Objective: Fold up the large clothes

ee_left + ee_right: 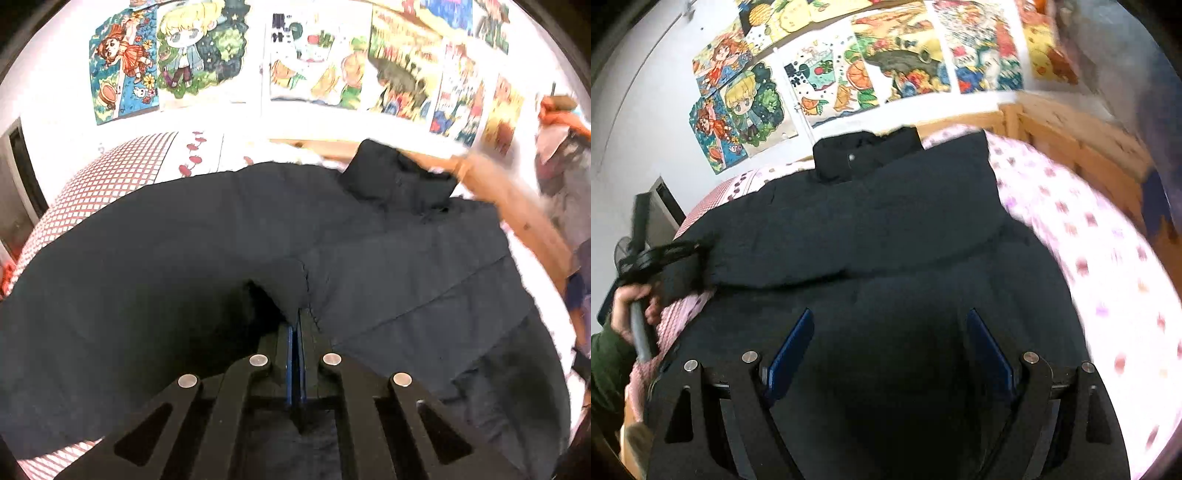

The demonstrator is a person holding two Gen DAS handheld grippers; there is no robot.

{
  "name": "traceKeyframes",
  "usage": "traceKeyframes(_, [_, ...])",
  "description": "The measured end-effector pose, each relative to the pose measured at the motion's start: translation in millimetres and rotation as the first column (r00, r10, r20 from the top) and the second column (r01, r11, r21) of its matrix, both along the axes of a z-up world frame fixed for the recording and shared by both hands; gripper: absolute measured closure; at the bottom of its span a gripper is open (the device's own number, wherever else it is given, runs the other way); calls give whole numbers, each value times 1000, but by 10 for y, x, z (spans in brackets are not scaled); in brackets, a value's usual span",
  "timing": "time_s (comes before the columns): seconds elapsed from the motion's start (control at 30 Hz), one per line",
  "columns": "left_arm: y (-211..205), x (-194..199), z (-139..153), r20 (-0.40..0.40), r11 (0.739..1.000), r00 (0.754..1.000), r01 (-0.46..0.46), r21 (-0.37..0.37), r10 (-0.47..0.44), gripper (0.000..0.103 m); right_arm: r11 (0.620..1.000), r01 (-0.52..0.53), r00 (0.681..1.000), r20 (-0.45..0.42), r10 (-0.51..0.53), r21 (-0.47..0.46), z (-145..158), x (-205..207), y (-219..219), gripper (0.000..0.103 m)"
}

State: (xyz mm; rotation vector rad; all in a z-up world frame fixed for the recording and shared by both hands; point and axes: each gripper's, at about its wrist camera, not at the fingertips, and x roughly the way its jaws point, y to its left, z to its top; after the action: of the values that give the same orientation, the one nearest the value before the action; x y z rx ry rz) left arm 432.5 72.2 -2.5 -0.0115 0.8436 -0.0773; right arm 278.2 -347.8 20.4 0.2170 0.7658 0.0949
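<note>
Pinching the jacket (221, 240), left gripper (297, 325); right gripper (890, 343) gapes.

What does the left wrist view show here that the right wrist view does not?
Only the left wrist view shows the left gripper shut on a fold of the dark jacket, and the red checked pillow. Only the right wrist view shows the right gripper open above the jacket, and the wooden bed frame. Both show the jacket's collar and the wall drawings.
</note>
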Motion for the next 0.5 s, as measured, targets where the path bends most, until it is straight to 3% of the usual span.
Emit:
traceKeyframes(0.2, [-36, 211, -520, -138, 999, 990, -2, 48, 8, 100, 994, -94, 992, -94, 89, -53, -194, 1218, 150, 22])
traceKeyframes(0.3, [-72, 306, -674, -173, 998, 985, -4, 70, 16, 100, 996, -88, 982, -166, 90, 18, -493, 1660, 211, 22])
traceKeyframes(0.43, [-96, 396, -800, -205, 996, 978, -8, 87, 26, 99, 998, -59, 961, -273, 52, -17, -887, 1917, 368, 22])
traceKeyframes(0.5, [-48, 419, -843, -209, 999, 977, -26, 28, 31, 97, 995, -65, 960, -278, 43, -73, -1029, 1934, 487, 19])
